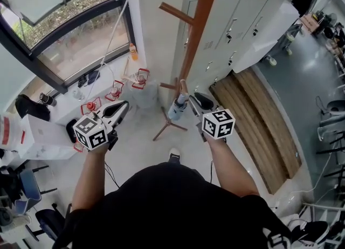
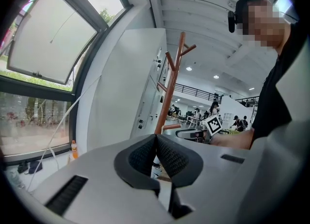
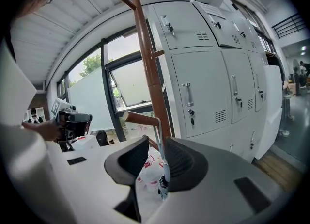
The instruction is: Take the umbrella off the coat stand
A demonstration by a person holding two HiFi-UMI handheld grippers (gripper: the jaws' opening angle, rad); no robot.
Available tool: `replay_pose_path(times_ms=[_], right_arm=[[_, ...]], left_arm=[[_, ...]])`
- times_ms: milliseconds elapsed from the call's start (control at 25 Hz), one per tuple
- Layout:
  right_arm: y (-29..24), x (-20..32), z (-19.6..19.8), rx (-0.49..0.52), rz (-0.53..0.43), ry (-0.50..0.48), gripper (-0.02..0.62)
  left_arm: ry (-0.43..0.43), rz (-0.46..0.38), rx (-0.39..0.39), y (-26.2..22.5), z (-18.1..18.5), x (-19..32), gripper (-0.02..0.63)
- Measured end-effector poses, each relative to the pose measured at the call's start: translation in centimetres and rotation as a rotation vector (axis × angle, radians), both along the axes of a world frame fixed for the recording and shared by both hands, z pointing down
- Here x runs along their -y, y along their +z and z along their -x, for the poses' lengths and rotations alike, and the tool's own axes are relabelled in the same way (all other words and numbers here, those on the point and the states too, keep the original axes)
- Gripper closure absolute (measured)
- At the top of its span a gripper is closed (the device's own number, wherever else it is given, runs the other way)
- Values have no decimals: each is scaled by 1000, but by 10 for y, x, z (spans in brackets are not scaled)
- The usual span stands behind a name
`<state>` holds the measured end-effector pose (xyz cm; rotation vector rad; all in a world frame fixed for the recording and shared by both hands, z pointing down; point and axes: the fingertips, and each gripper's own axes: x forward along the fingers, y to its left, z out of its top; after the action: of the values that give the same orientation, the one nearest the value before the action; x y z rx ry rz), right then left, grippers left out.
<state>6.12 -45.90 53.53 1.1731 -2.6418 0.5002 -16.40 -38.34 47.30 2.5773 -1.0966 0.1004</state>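
Observation:
The brown wooden coat stand point(image 1: 195, 27) rises ahead of me in the head view, its feet point(image 1: 168, 126) on the pale floor. A small folded umbrella point(image 1: 178, 108) hangs by a thin loop from a low peg point(image 3: 138, 118). My right gripper point(image 1: 192, 104) is open just right of it. In the right gripper view the loop point(image 3: 161, 145) runs down between the jaws of the right gripper point(image 3: 156, 143), close to the right pad, with the umbrella's dark end point(image 3: 162, 185) below. My left gripper point(image 1: 124, 105) is shut on nothing, off to the left; the left gripper point(image 2: 156, 138) points towards the stand point(image 2: 169, 92).
Grey lockers point(image 1: 242, 16) stand right behind the stand, with a wooden platform point(image 1: 259, 118) at their foot. A window point(image 1: 64, 32) fills the left wall. Red-and-white bags point(image 1: 116, 89), an orange bottle point(image 1: 132, 52) and a white box point(image 1: 43, 135) lie at the left.

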Motion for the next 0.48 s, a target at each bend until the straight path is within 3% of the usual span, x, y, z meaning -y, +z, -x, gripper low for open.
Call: replay_pose_path(times_ms=[480], right_arm=[[23,37,19,-3,32,-49,476]], left_arm=[[-27,53,8,21,-3,18,584]])
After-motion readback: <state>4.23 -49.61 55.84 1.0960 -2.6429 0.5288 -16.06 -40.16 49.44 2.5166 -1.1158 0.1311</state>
